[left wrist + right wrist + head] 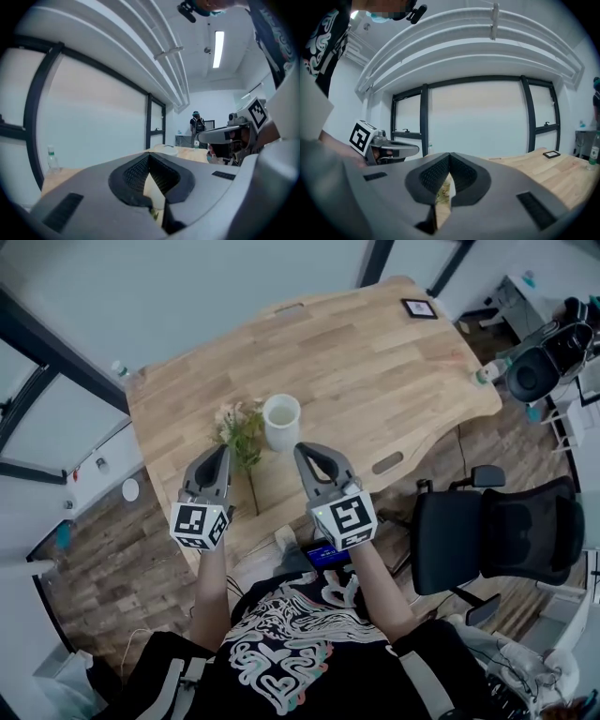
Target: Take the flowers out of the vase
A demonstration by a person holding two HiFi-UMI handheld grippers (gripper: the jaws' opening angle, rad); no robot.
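Your left gripper (221,450) and right gripper (306,448) hang side by side above the near part of the wooden surface (375,381). The left fingers (135,174) and the right fingers (464,177) are both clenched empty, ribbed pads pressed together with only the surface showing beyond them. The flowers (240,430) are out of the white vase (281,421) — they lie flat on the surface just to its left, blooms beside the upright vase and the stem running back toward you between the two grippers.
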